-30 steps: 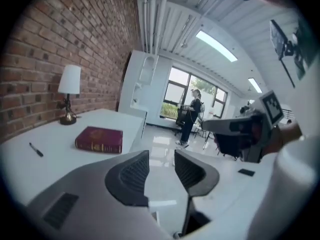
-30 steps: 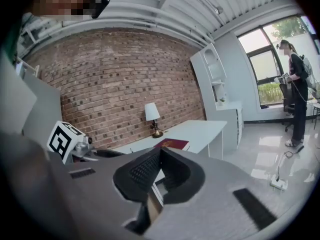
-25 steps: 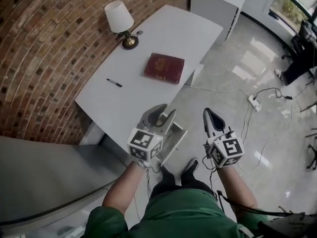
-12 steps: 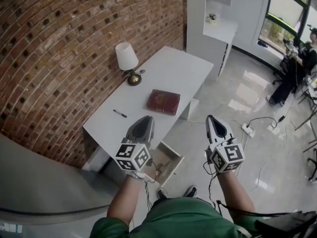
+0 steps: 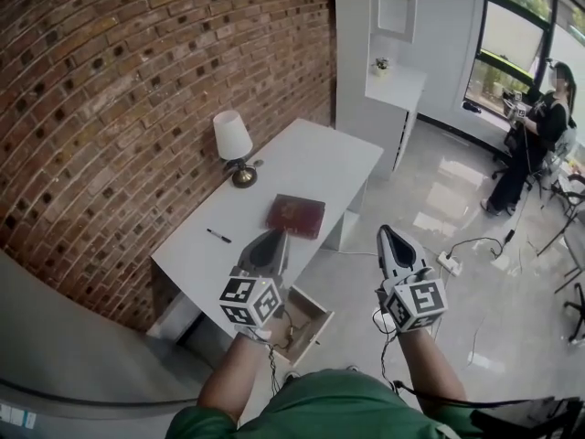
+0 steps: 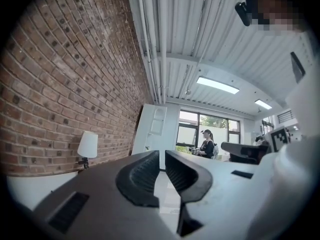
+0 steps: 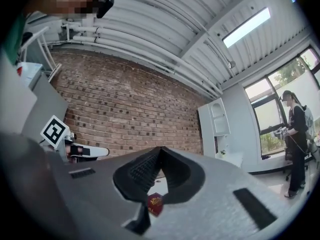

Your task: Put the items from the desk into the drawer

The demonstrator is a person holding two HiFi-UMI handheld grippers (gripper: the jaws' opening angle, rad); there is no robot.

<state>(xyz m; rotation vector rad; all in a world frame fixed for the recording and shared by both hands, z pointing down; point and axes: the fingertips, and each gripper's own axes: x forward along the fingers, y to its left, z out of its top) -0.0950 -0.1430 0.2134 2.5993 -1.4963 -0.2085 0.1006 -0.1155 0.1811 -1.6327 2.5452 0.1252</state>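
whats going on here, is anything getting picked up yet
Not yet. A person holds a gripper in each hand, raised in front of a white desk, and neither carries anything. The left gripper has just been closing its jaws, which now stand a narrow gap apart with nothing between them. The right gripper has its jaws together at the tips, empty. A dark red book, a pen and a lamp sit on the desk, and the drawer below stands open.

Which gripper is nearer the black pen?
Left. The left gripper, empty jaws having just been closing, hangs right of the pen; the right gripper farther right, over the floor.
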